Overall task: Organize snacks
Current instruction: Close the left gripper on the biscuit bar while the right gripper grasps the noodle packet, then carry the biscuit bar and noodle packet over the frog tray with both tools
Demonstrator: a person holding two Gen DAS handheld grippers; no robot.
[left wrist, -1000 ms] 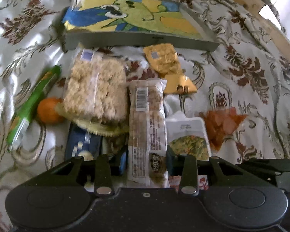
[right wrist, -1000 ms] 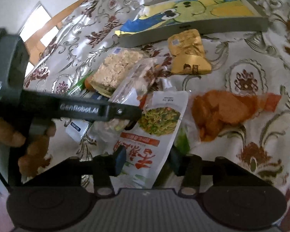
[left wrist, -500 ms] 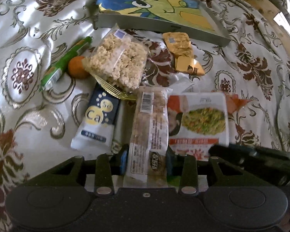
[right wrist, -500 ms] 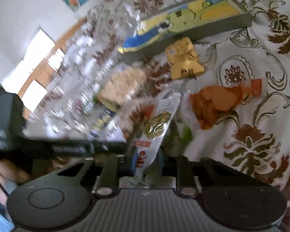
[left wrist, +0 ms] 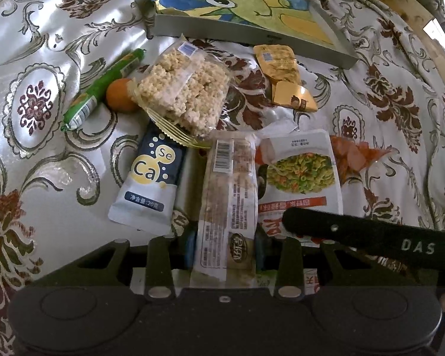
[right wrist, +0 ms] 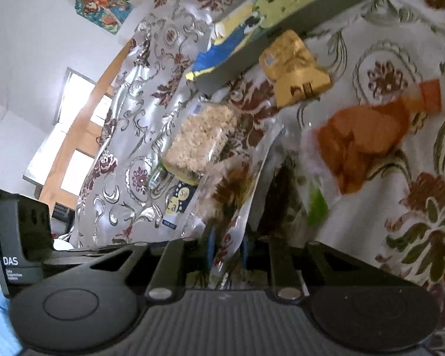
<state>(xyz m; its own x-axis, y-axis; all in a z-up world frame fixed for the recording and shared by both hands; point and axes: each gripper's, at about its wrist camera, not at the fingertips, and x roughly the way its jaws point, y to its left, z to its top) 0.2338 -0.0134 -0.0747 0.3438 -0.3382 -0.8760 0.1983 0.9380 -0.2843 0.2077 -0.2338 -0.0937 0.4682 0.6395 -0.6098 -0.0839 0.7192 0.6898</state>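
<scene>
My left gripper [left wrist: 224,252] is shut on a long clear-wrapped cereal bar [left wrist: 228,195] and holds it above the bedspread. My right gripper [right wrist: 227,252] is shut on the white noodle pouch [right wrist: 231,195], lifted and tilted on edge; the pouch also shows in the left wrist view [left wrist: 299,175]. On the cloth lie a puffed rice cake pack [left wrist: 181,92], a blue Ca sachet [left wrist: 151,178], a green stick [left wrist: 103,86], an orange [left wrist: 118,95], a yellow packet [left wrist: 284,74] and an orange chip bag [right wrist: 368,136]. A grey tray [left wrist: 252,34] with a cartoon print lies at the back.
The patterned bedspread [left wrist: 38,59] covers the whole surface. The right gripper's body [left wrist: 370,237] crosses the lower right of the left wrist view. A green wrapper [right wrist: 317,204] lies under where the pouch was. A window and wall posters are at the left of the right wrist view.
Both grippers have risen, each carrying its snack. The right gripper closed on the noodle pouch and tilted it on edge. The Ca sachet came into view beneath.
</scene>
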